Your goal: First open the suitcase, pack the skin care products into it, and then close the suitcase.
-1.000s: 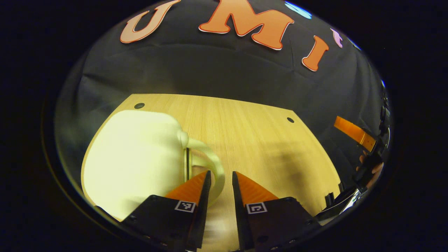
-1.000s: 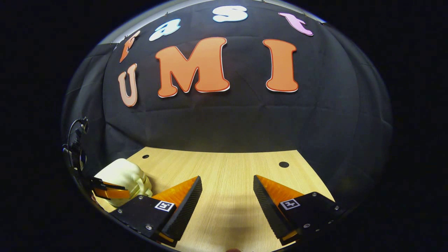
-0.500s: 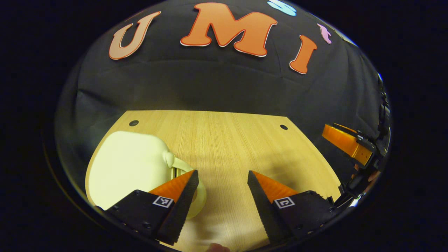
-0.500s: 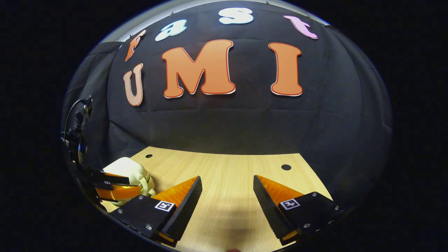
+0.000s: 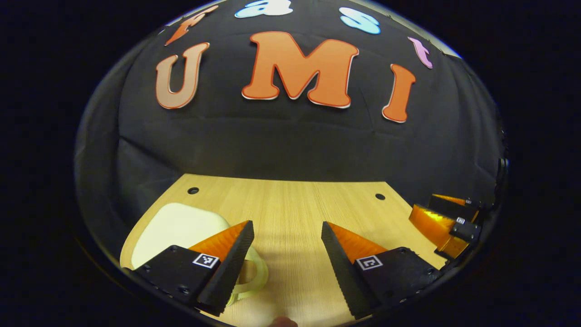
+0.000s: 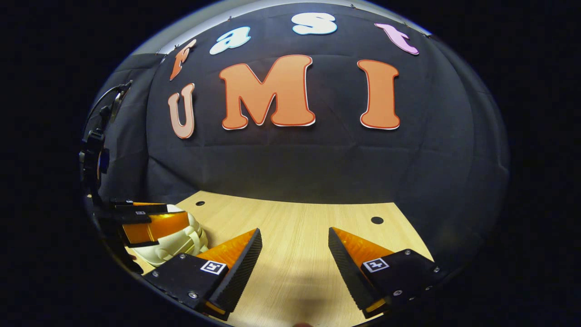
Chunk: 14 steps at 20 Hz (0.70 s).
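Observation:
A small cream suitcase [image 5: 179,227] lies closed on the wooden table [image 5: 290,213] at the left in the left gripper view, its handle [image 5: 254,274] curving out beside my left finger. My left gripper [image 5: 286,236] stands open above the table, just right of the case, holding nothing. In the right gripper view the same suitcase [image 6: 174,245] sits at the lower left, partly behind the left gripper [image 6: 150,222]. My right gripper [image 6: 295,240] is open over bare table. The right gripper [image 5: 442,222] also shows at the far right of the left gripper view.
The table has round holes near its back corners [image 5: 193,190] [image 5: 380,196]. The black cloth wall [image 6: 290,159] rises right behind the table's far edge. A cable and mount [image 6: 97,150] hang at the left in the right gripper view.
My left gripper opened from nearly shut around the suitcase handle, then drew back and tilted up, so the suitcase sank lower in its view. The right gripper barely moved.

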Each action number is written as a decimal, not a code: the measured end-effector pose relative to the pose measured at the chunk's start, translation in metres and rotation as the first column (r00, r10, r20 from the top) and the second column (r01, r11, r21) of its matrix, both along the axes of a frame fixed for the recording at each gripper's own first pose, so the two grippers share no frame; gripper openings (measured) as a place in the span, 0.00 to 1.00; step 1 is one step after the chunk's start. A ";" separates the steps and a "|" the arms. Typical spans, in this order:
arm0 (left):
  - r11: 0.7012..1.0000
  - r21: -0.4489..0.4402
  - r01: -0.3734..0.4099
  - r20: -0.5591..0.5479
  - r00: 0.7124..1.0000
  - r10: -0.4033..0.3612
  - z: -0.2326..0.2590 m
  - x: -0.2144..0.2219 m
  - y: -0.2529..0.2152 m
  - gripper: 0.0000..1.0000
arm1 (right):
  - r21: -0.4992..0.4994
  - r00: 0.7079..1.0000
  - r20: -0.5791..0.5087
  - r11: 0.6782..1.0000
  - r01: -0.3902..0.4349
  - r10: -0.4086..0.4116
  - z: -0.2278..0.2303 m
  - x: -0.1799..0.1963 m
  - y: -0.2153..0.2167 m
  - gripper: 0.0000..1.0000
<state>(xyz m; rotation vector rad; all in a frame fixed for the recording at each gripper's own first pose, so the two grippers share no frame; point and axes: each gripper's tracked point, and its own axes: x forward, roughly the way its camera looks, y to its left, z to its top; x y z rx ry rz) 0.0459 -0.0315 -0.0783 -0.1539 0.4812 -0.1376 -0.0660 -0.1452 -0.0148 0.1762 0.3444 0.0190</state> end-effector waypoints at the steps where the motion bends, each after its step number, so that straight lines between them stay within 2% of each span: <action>1: 1.000 -0.017 -0.018 0.021 1.000 0.018 0.007 0.002 0.000 0.94 | 0.008 1.000 0.005 1.000 -0.003 0.003 0.002 0.001 0.002 0.94; 4: 0.999 0.003 -0.039 0.086 0.996 0.038 0.026 0.001 0.002 0.94 | 0.001 0.999 0.037 1.000 -0.004 0.004 0.011 0.002 0.000 0.94; 7: 1.000 0.007 -0.026 0.177 0.984 0.025 0.054 0.001 -0.003 0.94 | -0.014 0.997 0.077 1.000 0.001 0.000 0.024 0.005 -0.002 0.94; 9: 1.000 -0.008 0.006 0.195 0.981 -0.004 0.063 -0.003 -0.015 0.93 | -0.018 0.995 0.102 1.000 0.001 0.000 0.032 0.005 -0.003 0.94; 14: 1.000 0.001 0.020 0.253 0.967 -0.020 0.084 -0.008 -0.022 0.94 | -0.031 0.989 0.149 0.999 -0.005 0.009 0.051 0.006 -0.005 0.94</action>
